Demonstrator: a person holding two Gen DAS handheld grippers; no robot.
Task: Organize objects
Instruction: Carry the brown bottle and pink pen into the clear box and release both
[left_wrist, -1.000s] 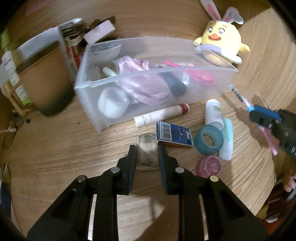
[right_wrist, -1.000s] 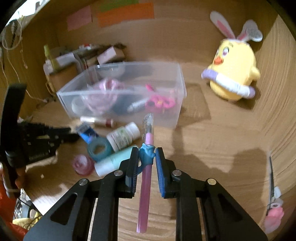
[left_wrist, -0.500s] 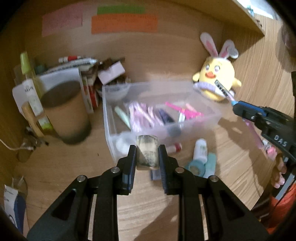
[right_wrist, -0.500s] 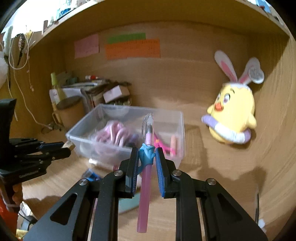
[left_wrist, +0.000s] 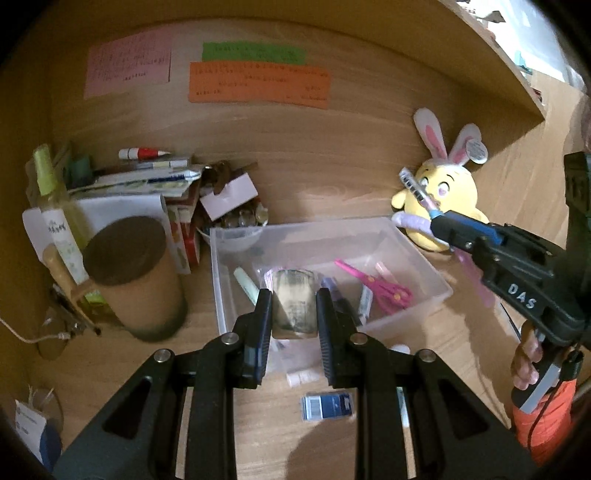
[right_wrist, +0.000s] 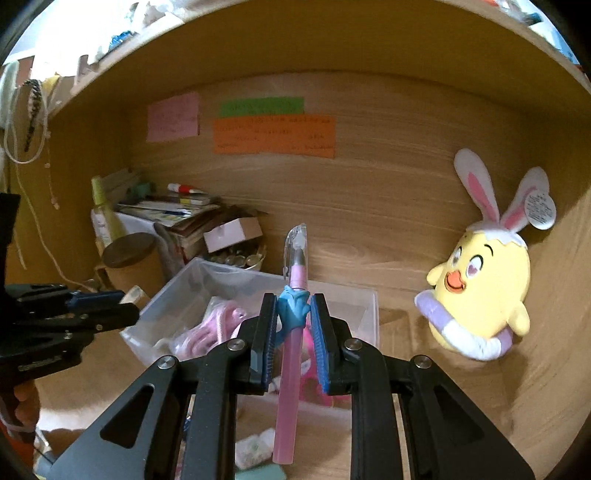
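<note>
My left gripper (left_wrist: 293, 308) is shut on a small grey-beige flat object (left_wrist: 294, 302) and holds it above the near edge of the clear plastic bin (left_wrist: 424, 266). The bin holds pink scissors (left_wrist: 373, 286), a pink cord bundle (right_wrist: 214, 328) and pens. My right gripper (right_wrist: 293, 321) is shut on a pink pen (right_wrist: 290, 373) with a blue figure and clear cap, held above the bin's right side; it also shows in the left wrist view (left_wrist: 436, 218). A blue card box (left_wrist: 325, 406) and a white tube (left_wrist: 303, 377) lie on the desk in front of the bin.
A yellow bunny plush (right_wrist: 480, 295) sits right of the bin. A brown-lidded cylinder (left_wrist: 133, 280), a green bottle (left_wrist: 55, 214), stacked papers and a small box (left_wrist: 229, 194) crowd the back left. Sticky notes (left_wrist: 258, 83) hang on the wooden back wall.
Both grippers have risen from the desk and moved over the bin, each still holding its object. The loose items on the desk have dropped low in view.
</note>
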